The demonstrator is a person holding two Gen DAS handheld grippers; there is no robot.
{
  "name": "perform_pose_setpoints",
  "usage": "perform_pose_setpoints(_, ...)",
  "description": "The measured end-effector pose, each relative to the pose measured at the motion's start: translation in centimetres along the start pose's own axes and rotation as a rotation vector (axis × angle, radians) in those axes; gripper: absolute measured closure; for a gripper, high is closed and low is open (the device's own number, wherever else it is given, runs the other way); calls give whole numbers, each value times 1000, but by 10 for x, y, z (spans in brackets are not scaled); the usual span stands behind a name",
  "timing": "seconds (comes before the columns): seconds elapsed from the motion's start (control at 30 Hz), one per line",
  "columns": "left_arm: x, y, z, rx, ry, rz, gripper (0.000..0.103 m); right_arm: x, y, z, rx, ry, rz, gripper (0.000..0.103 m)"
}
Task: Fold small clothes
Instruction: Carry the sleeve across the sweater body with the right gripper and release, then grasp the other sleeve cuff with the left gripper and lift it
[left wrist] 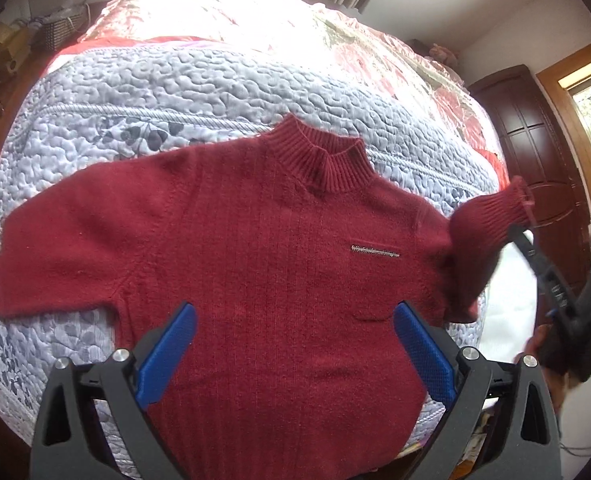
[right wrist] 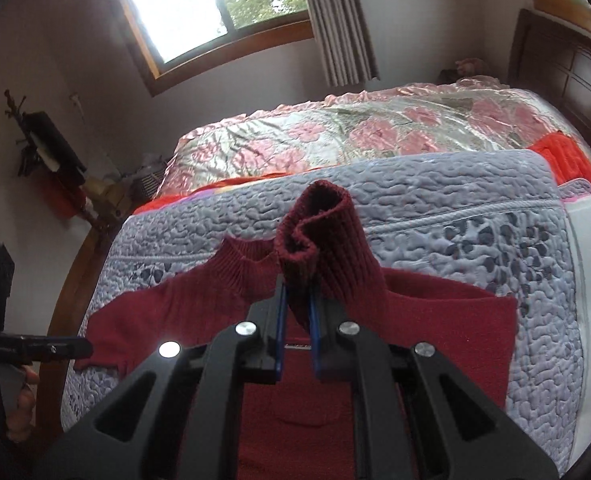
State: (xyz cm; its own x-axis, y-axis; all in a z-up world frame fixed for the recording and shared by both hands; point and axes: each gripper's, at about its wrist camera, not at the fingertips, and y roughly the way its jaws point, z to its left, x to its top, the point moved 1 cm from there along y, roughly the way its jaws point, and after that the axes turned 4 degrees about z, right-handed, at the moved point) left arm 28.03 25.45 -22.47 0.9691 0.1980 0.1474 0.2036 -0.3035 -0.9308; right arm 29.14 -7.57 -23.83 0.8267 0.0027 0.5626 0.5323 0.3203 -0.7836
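Note:
A small dark red knit sweater (left wrist: 255, 248) lies face up on a lilac quilted bedspread (left wrist: 143, 92), collar pointing away, one sleeve (left wrist: 47, 248) spread flat to the left. My left gripper (left wrist: 295, 320) hovers open above the sweater's lower body, blue pads wide apart with nothing between them. My right gripper (right wrist: 298, 296) is shut on the ribbed cuff (right wrist: 319, 232) of the other sleeve, lifted off the bed. In the left wrist view that raised sleeve (left wrist: 491, 216) hangs from the right gripper at the far right. A silver zip trim (left wrist: 375, 251) marks the chest.
A pink floral satin cover (right wrist: 375, 128) lies farther up the bed, with an orange cloth (right wrist: 567, 156) at its edge. A dark wooden wardrobe (left wrist: 535, 152) stands to the right, a window (right wrist: 215, 0) and curtain beyond. Cluttered shelves (left wrist: 7, 52) line the left side.

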Motion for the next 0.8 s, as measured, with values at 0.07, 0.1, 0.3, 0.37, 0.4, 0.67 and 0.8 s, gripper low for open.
perform_pose_setpoints(0.07, 8, 2, 8, -76, -18, 4, 4, -16, 34, 29, 13, -48, 67, 94)
perform_pose_setpoints(0.1, 11, 3, 13, -109, -32, 0, 4, -25, 50, 39, 13, -73, 101, 94)
perform_pose_setpoints(0.3, 27, 39, 25, -245, -100, 39, 4, -78, 120, 75, 0, -153, 248, 94)
perform_pose_setpoints(0.37, 30, 57, 25, -272, -114, 70, 4, -88, 133, 78, -10, -163, 276, 90)
perform_pose_setpoints(0.4, 32, 67, 25, -286, -124, 87, 4, -93, 136, 79, -15, -164, 283, 88)
perform_pose_setpoints(0.67, 40, 151, 28, -344, -207, 232, 4, -114, 88, 55, -2, -129, 298, 65)
perform_pose_setpoints(0.8, 37, 180, 31, -298, -238, 266, 4, -136, 55, 34, 4, -48, 320, 62)
